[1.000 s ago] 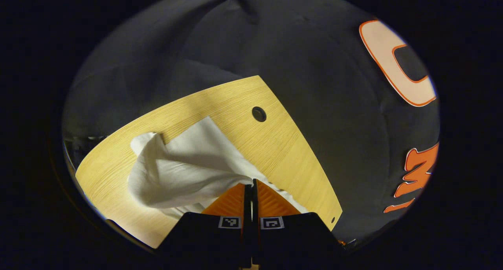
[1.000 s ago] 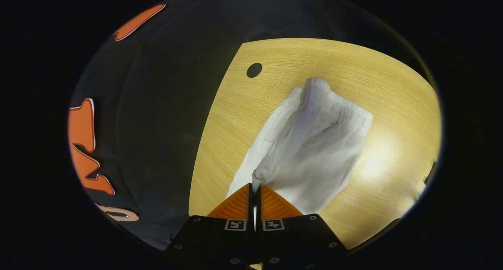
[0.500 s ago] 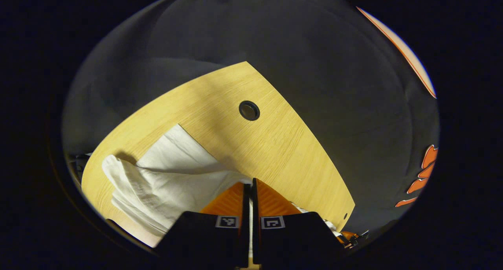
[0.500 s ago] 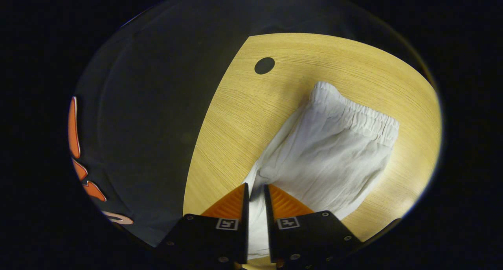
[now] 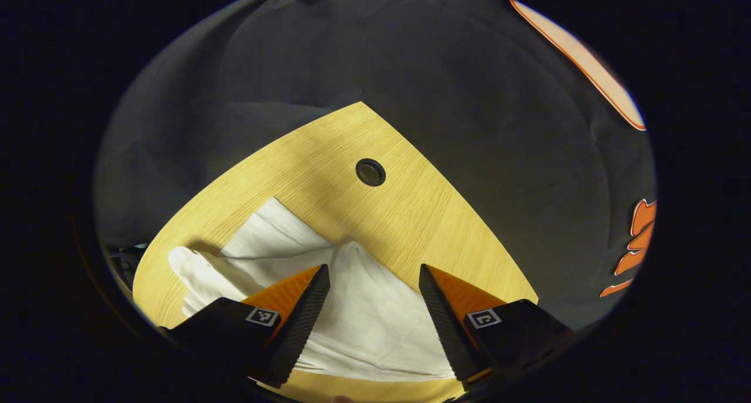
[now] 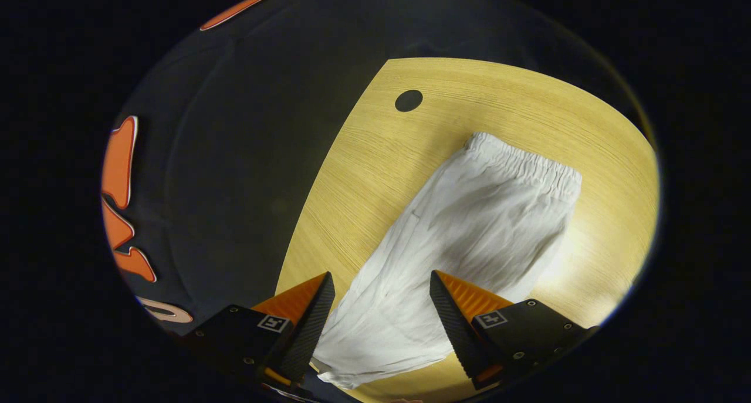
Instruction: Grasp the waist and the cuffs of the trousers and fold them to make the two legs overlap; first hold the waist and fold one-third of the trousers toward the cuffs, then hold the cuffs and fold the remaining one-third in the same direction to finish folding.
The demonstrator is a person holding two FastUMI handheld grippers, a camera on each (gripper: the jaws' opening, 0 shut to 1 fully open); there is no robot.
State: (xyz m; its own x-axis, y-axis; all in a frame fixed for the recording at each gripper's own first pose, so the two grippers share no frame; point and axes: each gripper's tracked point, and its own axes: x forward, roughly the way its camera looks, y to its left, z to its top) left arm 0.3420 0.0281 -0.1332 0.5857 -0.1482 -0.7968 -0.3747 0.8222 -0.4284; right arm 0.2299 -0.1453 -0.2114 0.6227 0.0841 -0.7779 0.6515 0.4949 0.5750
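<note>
Trousers [image 6: 469, 227], white, lie flat on the wooden table [image 6: 504, 98], running in the right gripper view from the elastic waist [image 6: 528, 162] at centre right of the frame down to the lower centre, where the cloth ends between the fingers. Right gripper [image 6: 381, 309] at the bottom of that frame, fingers spread wide, one each side of the cloth, neither pressing it. Round hole [image 6: 409, 100] in the table sits upper centre, apart from the waist. In the left gripper view the trousers [image 5: 364, 315] fill the lower centre and lower left of the frame, a rumpled fold [image 5: 199, 268] at lower left, a pointed edge of cloth near centre. Left gripper [image 5: 375, 303] at the bottom, fingers wide apart over the cloth, gripping nothing. Table [image 5: 422, 227] bare to the right of the cloth, hole [image 5: 370, 172] above centre. Black booth wall [image 5: 410, 68] behind the table in both views
</note>
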